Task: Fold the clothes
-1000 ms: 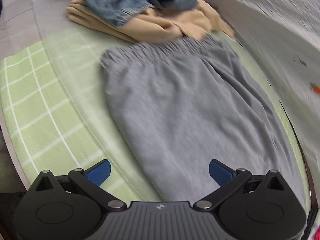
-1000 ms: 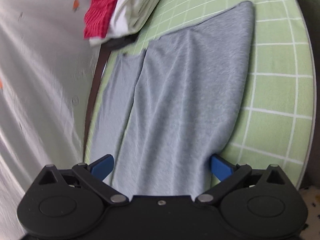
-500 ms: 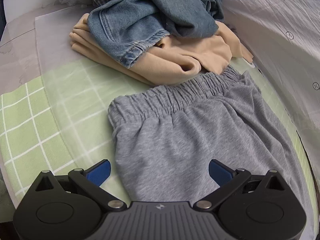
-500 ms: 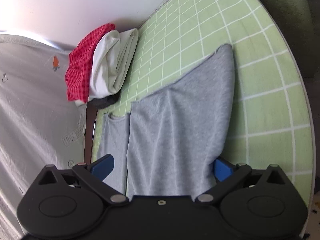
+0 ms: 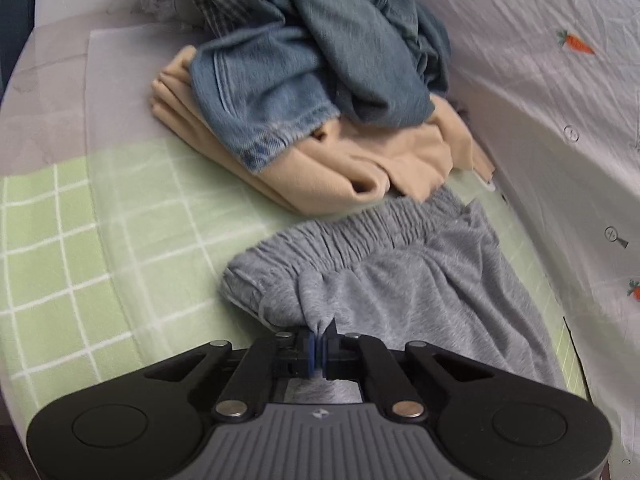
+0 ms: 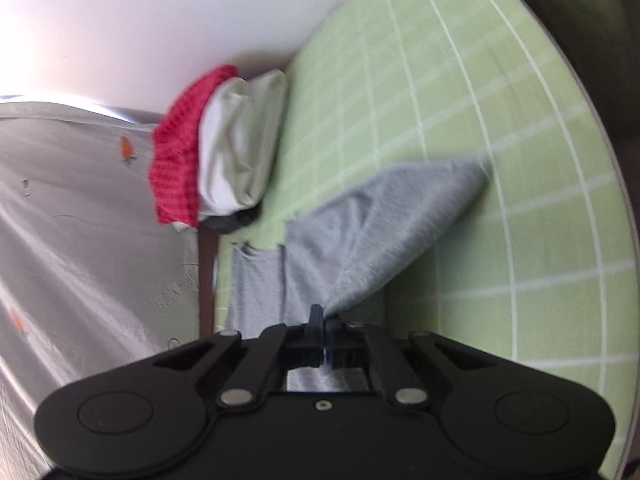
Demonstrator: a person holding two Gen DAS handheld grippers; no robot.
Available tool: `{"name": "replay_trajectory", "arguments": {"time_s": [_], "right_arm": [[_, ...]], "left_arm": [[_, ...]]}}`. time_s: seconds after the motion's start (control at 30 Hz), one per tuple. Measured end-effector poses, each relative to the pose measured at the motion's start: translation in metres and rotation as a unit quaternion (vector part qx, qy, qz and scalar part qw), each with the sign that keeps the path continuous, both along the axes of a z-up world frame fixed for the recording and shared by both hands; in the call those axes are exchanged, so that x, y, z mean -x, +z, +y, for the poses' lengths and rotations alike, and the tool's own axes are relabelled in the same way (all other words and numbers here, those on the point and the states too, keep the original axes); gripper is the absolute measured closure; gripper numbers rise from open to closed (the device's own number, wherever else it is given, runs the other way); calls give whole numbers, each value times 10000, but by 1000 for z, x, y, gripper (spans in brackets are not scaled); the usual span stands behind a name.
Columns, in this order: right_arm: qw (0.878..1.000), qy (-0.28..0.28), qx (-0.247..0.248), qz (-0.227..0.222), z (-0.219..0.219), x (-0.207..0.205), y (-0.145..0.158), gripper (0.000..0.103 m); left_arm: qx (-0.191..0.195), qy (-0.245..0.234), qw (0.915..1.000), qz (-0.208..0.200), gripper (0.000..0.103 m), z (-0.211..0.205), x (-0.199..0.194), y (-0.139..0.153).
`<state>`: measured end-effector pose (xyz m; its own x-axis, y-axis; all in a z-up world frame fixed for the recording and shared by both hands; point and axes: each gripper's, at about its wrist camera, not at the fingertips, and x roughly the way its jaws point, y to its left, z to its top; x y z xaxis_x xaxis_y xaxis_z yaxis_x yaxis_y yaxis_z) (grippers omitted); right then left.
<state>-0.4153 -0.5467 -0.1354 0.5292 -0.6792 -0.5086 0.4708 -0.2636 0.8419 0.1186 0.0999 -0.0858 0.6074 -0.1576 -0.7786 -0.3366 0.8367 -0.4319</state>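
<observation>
**Both grippers pinch the grey sweatpants on the checked cover**

Where the left wrist view begins at its left edge, a pale green cover (image 5: 80,240) printed with a white grid lies flat, its far part veiled by a thin translucent sheet. Past it sits a loose heap: a soft, peach-coloured fleece garment (image 5: 332,176) in rounded folds, with crumpled blue denim jeans (image 5: 304,60) on top, their stitched hem frayed pale. Nearer lie the grey sweatpants (image 5: 420,292), a fuzzy knit with a gathered, ribbed elastic waistband running across. The left gripper (image 5: 318,350) has its blue pads pressed together on a small peak of this knit just below the waistband, so the cloth puckers into radiating creases there. At the right edge hangs a wrinkled white sheet (image 5: 560,100) printed with little carrots.

In the right wrist view the same carrot-printed sheet fills the left. Beside it stands a folded stack: a red ribbed knit (image 6: 176,164) against a smooth white folded cloth (image 6: 236,148), with something dark beneath. The sweatpants' legs spread over the cover as two flat panels, and the right gripper (image 6: 323,338) is clamped on a bunched fold of the wider leg, which fans out from the pinch into a triangular flap. Green grid cover fills the right side.
</observation>
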Motion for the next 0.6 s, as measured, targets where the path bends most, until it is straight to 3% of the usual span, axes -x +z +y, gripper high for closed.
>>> {"name": "replay_trajectory", "arguments": {"time_s": [0.2,0.37,0.43,0.5,0.6], "right_arm": [[9994,-47,352,41,2,36,30,102],[9978,67,655,-50,5,61,56,102],[9969,183,758,110,1,65,60,102],[9972,238,655,277,-5,69,55,102],[9984,58,540,-175,-5,77,52,102]], "left_arm": [[60,190,9994,-291,101,19,36,34],[-209,275,9976,-593,101,29,80,73],[-284,397,9976,-493,101,35,89,71],[-134,681,9972,-292,101,43,97,62],[464,991,9928,-489,102,52,119,74]]}}
